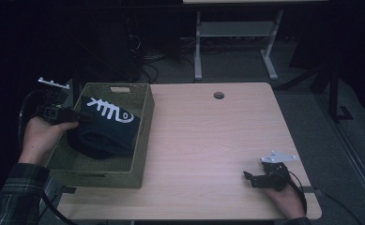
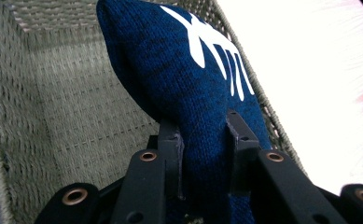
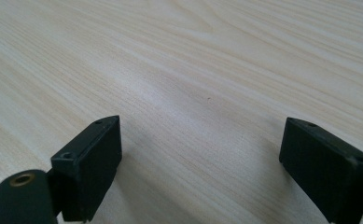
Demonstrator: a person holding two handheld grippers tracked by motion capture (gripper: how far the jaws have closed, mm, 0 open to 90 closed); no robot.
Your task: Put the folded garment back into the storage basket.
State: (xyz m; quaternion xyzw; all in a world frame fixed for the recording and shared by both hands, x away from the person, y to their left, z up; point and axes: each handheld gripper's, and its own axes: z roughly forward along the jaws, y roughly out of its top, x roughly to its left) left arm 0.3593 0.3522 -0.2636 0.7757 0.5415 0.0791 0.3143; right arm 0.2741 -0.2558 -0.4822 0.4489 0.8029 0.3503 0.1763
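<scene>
High view: one basket (image 1: 124, 176), one knit cloth (image 1: 106, 129), two tools.

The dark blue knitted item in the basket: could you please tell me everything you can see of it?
The dark blue knitted item looks like soft, finely ribbed knit fabric, navy with a white fishbone design on its upper face. It lies bunched inside the green woven basket, toward the basket's far and left part, its lower folds dark and hard to make out. One end is pinched between the jaws of the left hand-held gripper, which reaches in over the basket's left wall. What kind of garment it is cannot be told.
</scene>
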